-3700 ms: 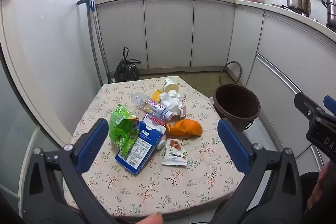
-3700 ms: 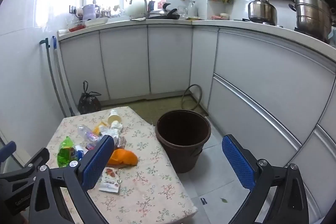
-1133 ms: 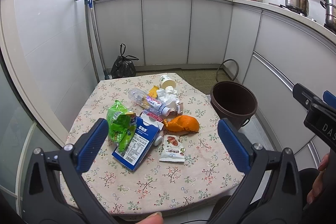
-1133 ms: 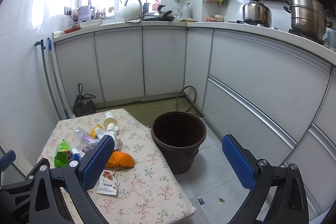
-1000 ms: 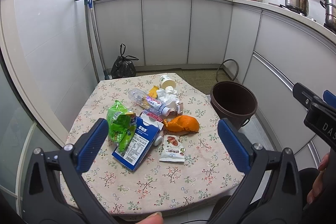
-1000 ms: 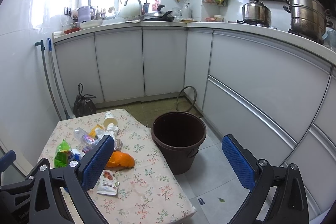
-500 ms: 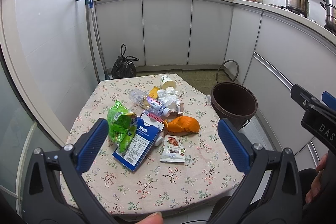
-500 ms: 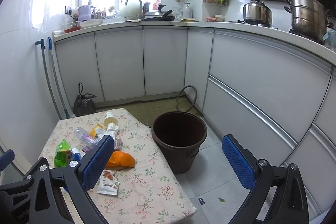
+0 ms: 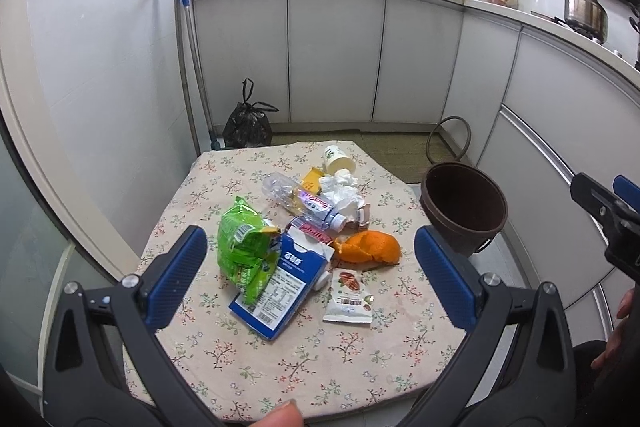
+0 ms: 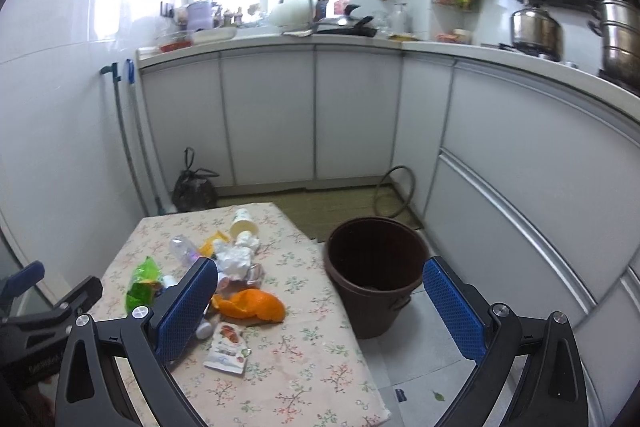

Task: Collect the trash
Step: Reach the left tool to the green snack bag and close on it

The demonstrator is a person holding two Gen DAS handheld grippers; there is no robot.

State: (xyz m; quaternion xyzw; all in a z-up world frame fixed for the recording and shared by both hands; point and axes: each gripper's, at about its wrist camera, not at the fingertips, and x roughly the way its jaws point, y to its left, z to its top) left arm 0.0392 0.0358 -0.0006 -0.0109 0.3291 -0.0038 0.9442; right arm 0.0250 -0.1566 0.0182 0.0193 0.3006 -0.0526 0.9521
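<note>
None of the trash (image 9: 304,227) is collected: it lies mid-desk (image 9: 248,359), bucket (image 9: 464,211) at its 3 o'clock. Your left gripper (image 9: 308,263) and right gripper (image 10: 320,303) both gape, released.

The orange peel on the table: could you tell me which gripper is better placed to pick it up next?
Probably the right gripper: open, with the orange peel beside its left finger and the bucket straight ahead.

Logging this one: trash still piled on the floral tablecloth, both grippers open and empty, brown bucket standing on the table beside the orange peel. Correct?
Not quite. The brown bucket stands on the floor beside the table, not on it; the right wrist view shows this. Otherwise correct: the left gripper and right gripper are open and empty, and the orange peel is still on the cloth.
</note>
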